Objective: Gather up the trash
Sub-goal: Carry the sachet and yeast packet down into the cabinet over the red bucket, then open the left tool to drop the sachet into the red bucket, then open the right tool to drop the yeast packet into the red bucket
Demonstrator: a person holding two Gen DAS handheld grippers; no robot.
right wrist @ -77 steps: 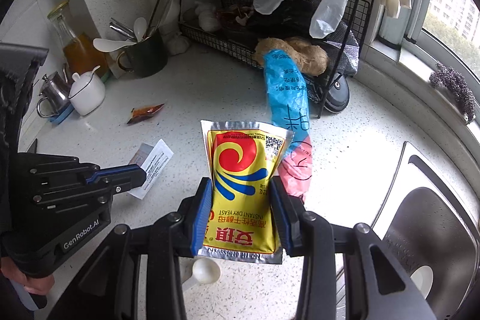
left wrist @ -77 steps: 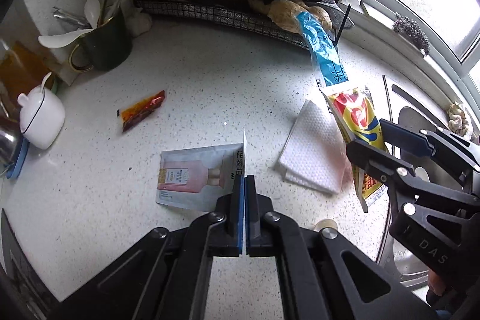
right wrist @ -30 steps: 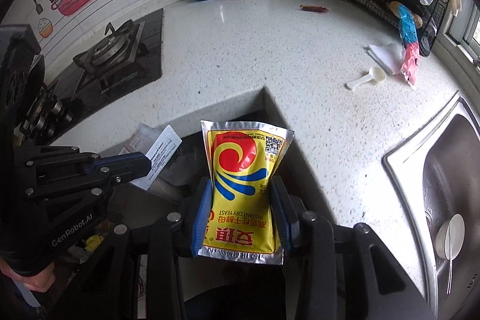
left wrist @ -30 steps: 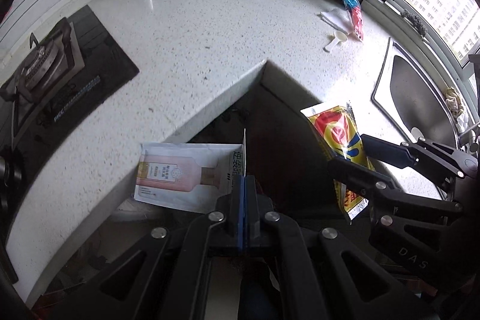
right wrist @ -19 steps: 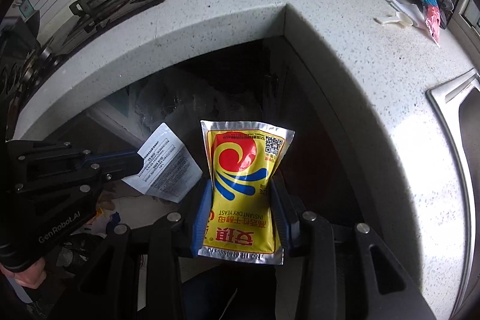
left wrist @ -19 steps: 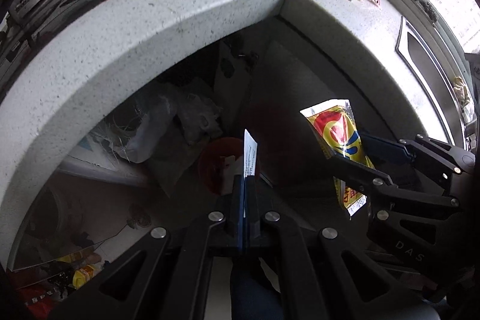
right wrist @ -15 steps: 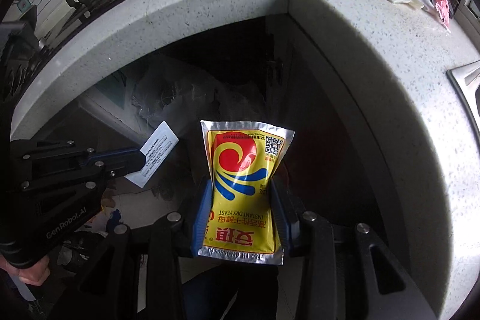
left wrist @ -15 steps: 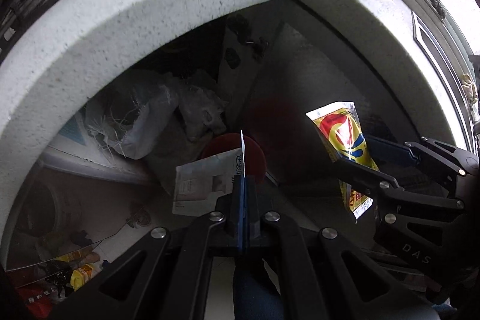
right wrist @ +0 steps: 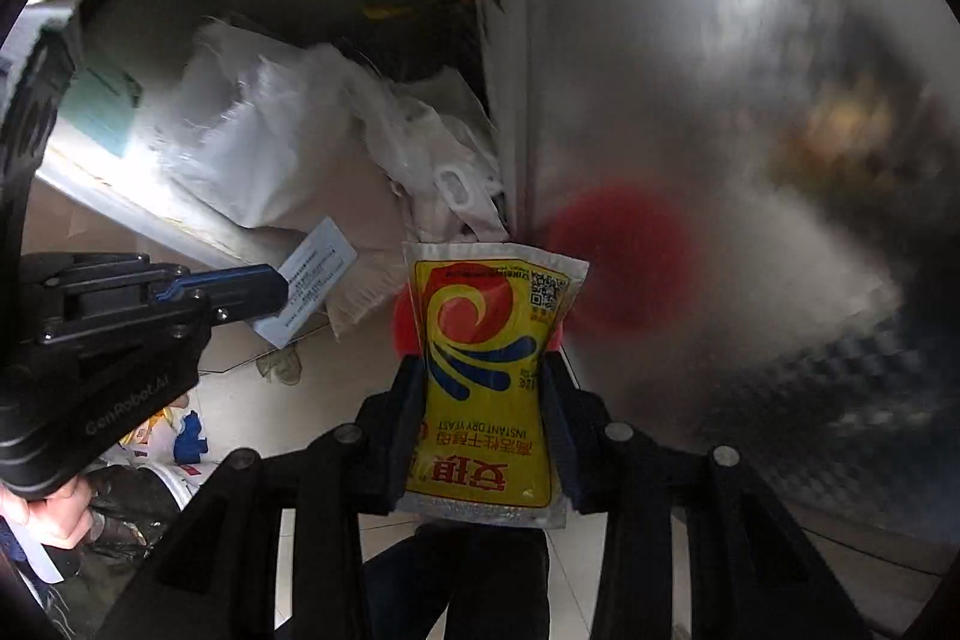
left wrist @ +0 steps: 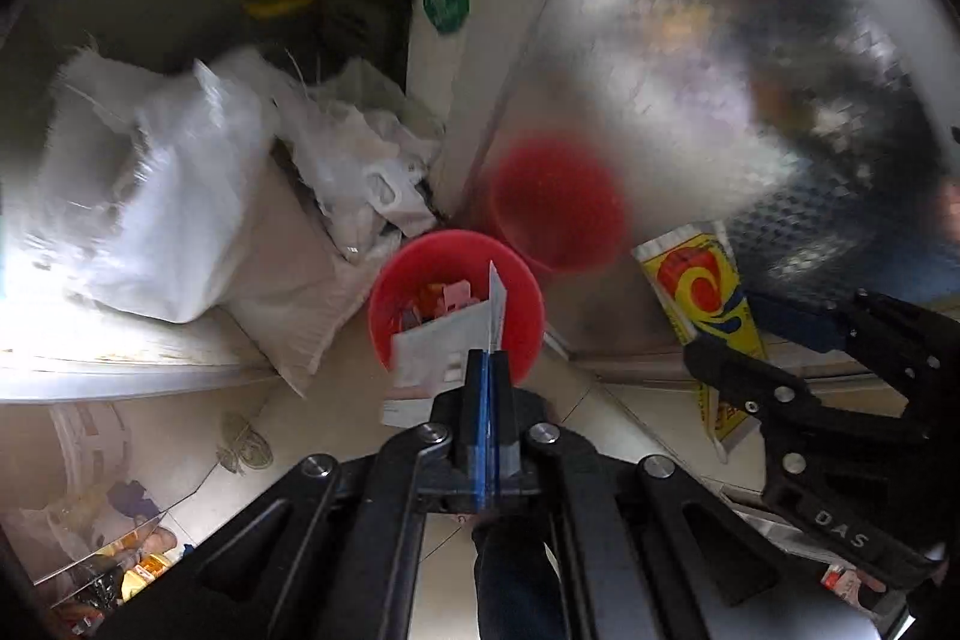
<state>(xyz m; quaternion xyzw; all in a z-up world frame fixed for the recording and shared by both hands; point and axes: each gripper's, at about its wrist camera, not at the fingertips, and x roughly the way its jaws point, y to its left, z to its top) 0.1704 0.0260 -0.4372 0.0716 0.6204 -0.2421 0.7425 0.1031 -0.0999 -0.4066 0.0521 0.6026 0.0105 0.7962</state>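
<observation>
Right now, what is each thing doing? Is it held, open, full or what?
Left gripper: shut on the white packet.
White packet: pinched by one edge, hanging over the red bin.
Right gripper: shut on the yellow yeast packet.
Yellow yeast packet: held, squeezed at its middle.
Red bin: uncovered, some trash already inside.
White plastic bags: crumpled, lying beside the bin.
</observation>
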